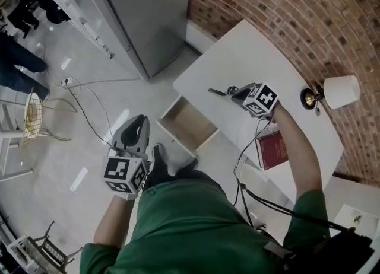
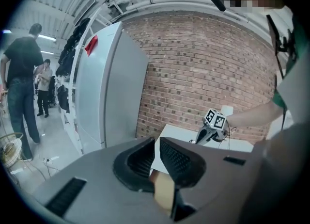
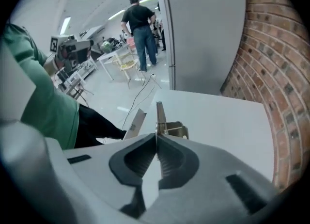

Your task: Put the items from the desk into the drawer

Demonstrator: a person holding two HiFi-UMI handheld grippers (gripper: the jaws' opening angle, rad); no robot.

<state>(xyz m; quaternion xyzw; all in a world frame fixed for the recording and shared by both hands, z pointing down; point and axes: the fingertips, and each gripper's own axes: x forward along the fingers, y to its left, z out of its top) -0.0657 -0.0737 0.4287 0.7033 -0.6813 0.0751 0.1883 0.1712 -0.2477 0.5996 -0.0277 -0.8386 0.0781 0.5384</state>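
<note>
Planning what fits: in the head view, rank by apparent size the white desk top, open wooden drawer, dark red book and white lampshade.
1. white desk top
2. open wooden drawer
3. dark red book and white lampshade: too alike to rank

Thin flat metal piece with brassy hinged part (image 3: 160, 116): clamped edge-on in right gripper (image 3: 156, 140), over white desk top (image 1: 285, 59). Dark red hardcover book (image 1: 272, 150): flat, near desk's front edge. Pale wood-lined drawer (image 1: 190, 123): pulled out, open.
</note>
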